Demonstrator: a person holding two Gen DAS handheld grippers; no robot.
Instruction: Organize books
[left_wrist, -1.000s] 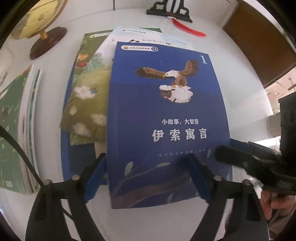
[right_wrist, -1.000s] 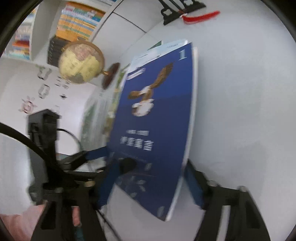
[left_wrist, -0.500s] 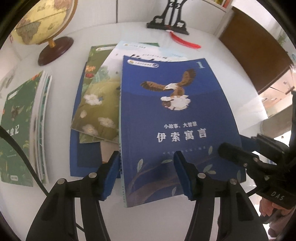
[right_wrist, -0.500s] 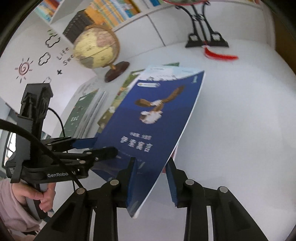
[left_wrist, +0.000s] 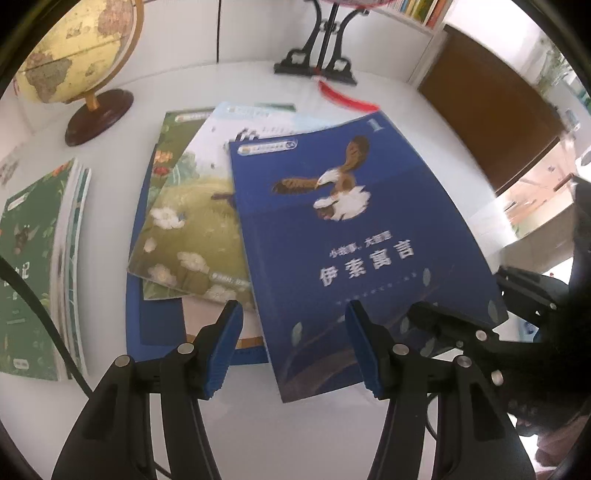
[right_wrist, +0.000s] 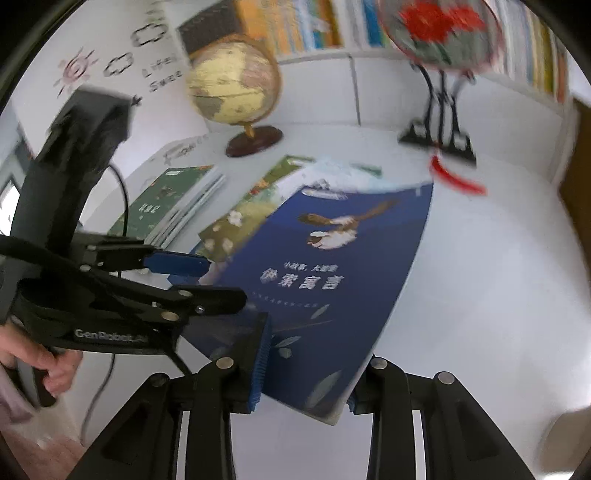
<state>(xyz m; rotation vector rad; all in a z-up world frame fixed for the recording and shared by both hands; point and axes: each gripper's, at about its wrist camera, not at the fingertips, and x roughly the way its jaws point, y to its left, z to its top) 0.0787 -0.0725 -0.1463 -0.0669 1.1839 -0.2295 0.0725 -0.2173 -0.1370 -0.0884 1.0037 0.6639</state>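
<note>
A blue book with an eagle on its cover (left_wrist: 351, 240) (right_wrist: 332, 266) hangs tilted and bowed above a loose pile of picture books (left_wrist: 192, 229). My right gripper (right_wrist: 306, 373) is shut on its near right corner, one blue pad on the cover and the other beneath. In the left wrist view its black finger (left_wrist: 443, 325) lies over that corner. My left gripper (left_wrist: 293, 347) stands open at the book's near left corner. Its right finger is over the cover and its left finger is clear of the edge.
A stack of green books (left_wrist: 33, 266) lies at the left of the white table (left_wrist: 424, 122). A globe (left_wrist: 74, 48) stands at the back left, and a black stand (left_wrist: 317, 62) with a red tassel (left_wrist: 347, 98) at the back. Shelves of books (right_wrist: 306, 26) line the wall.
My right gripper closed on the blue book's near corner, rolled and lifted it, so the book now tilts and bows. My left gripper's fingers narrowed at the near left corner.
</note>
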